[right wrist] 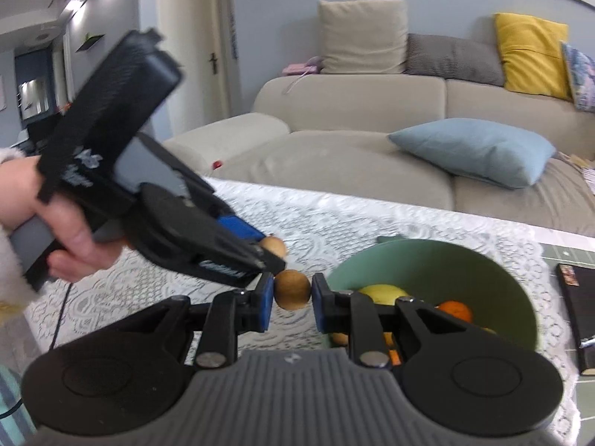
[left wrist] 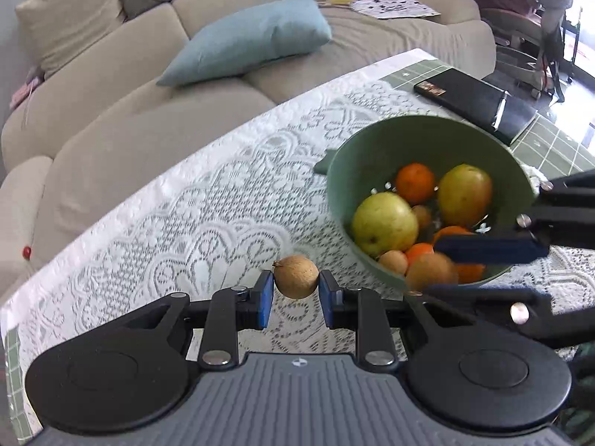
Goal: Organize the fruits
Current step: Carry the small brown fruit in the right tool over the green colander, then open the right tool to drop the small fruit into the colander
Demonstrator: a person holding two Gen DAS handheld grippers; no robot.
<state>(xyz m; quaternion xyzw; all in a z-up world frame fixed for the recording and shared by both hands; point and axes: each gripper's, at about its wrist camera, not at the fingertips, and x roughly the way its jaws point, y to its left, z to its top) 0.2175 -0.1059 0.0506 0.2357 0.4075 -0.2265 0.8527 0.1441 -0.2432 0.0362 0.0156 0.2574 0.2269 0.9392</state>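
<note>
My left gripper (left wrist: 296, 297) is shut on a small brown round fruit (left wrist: 296, 277) above the lace tablecloth (left wrist: 186, 223), left of a green colander bowl (left wrist: 372, 141). The bowl holds two yellow-green apples (left wrist: 385, 228), oranges (left wrist: 415, 183) and small brown fruits. My right gripper (right wrist: 292, 303) is shut on another small brown fruit (right wrist: 292, 290) just left of the bowl (right wrist: 446, 260). In the left wrist view the right gripper (left wrist: 442, 269) reaches in over the bowl's near rim with that fruit (left wrist: 431, 271). The left gripper (right wrist: 266, 247) with its fruit (right wrist: 275, 246) shows in the right wrist view.
A black notebook (left wrist: 472, 100) lies on a green grid mat (left wrist: 550, 145) behind the bowl. A beige sofa (left wrist: 130, 111) with a blue cushion (left wrist: 253, 41) runs along the table's far edge.
</note>
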